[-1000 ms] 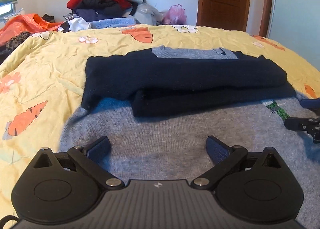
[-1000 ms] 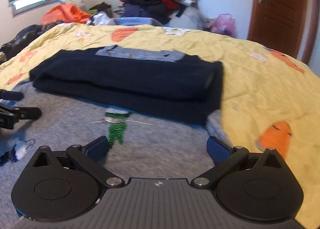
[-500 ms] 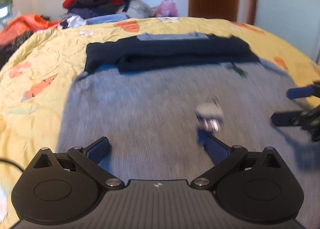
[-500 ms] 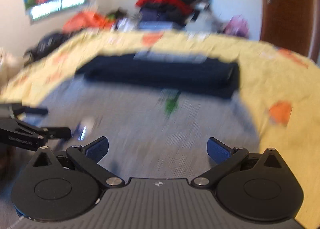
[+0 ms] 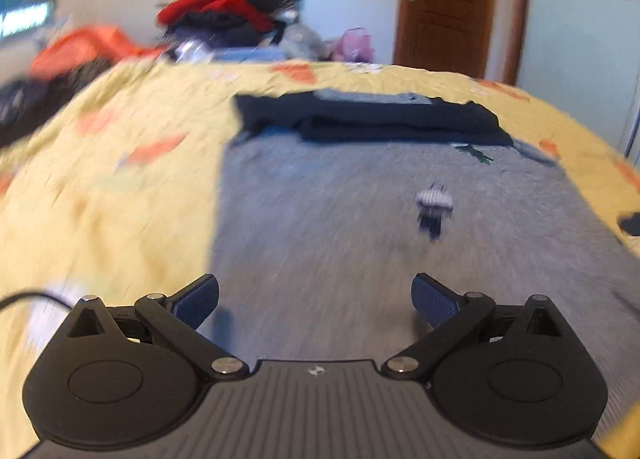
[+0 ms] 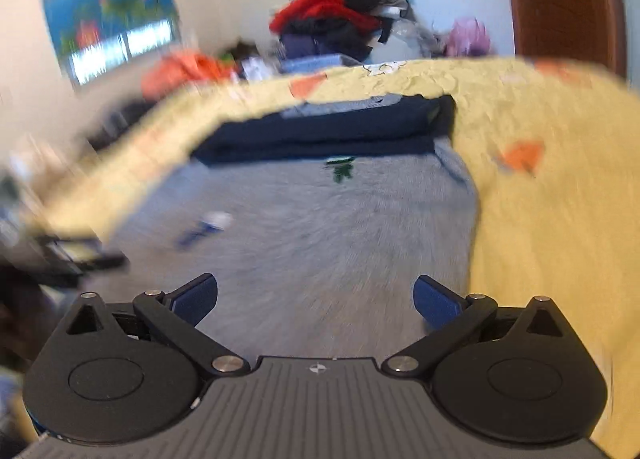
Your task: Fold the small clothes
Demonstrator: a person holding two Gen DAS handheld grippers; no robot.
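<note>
A grey knit sweater point(image 5: 360, 219) with small embroidered figures lies flat on the yellow bedspread point(image 5: 120, 179); its navy sleeves point(image 5: 372, 121) are folded across its far end. It also shows in the right wrist view point(image 6: 320, 227), with the navy sleeves point(image 6: 328, 131) at the far end. My left gripper point(image 5: 316, 299) is open and empty above the sweater's near left part. My right gripper point(image 6: 316, 297) is open and empty above the sweater's near right part. Both views are blurred.
A pile of red and dark clothes point(image 5: 236, 15) sits beyond the bed's far edge, with orange fabric point(image 5: 88, 47) at the far left. A brown door point(image 5: 448, 7) stands behind. The left gripper shows dark and blurred at the right wrist view's left edge point(image 6: 64, 259).
Both grippers have pulled back toward the near end of the sweater and risen; the folded navy part now looks farther away. Both stay open and empty.
</note>
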